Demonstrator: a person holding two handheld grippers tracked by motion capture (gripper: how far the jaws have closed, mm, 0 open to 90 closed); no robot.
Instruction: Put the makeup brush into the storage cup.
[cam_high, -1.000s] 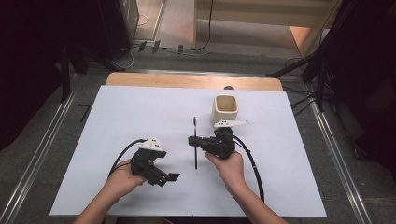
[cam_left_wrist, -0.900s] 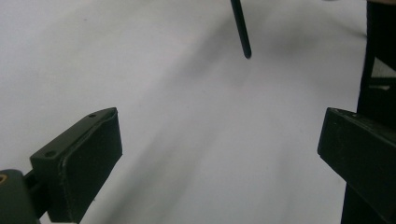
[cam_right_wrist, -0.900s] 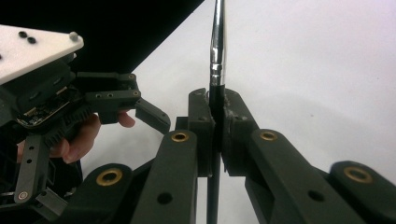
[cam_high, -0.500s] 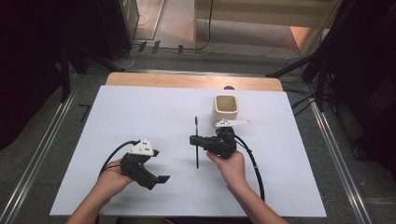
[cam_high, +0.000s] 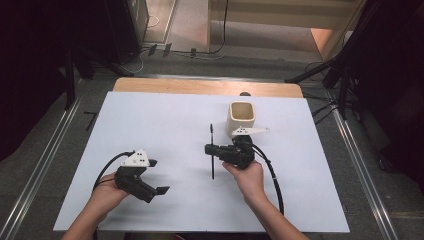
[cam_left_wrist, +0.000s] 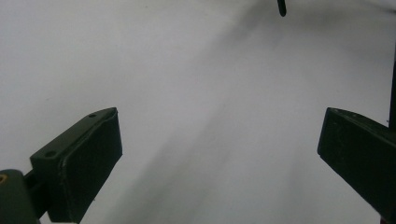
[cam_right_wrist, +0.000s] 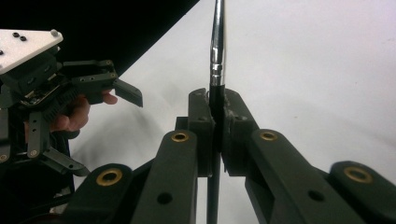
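Observation:
A thin black brush (cam_high: 212, 167) with a silver ferrule (cam_right_wrist: 217, 42) is pinched partway along its handle by my right gripper (cam_high: 209, 149), which is shut on it just above the white table (cam_high: 150, 125). The brush points away from the person, and in the right gripper view its handle runs up between the pads (cam_right_wrist: 218, 112). My left gripper (cam_high: 157, 176) hovers at the front left, apart from the brush, its jaws wide open with nothing between them (cam_left_wrist: 219, 158). One dark end of the brush (cam_left_wrist: 281, 7) shows far ahead of it.
A beige square cup (cam_high: 241, 117) stands upright behind my right gripper, close to its grey plate. A bare wooden strip (cam_high: 200, 87) runs along the table's far edge. Cables trail from both grippers toward the person.
My left gripper has slid to the left, away from the brush, still open. The right gripper and the brush have stayed put.

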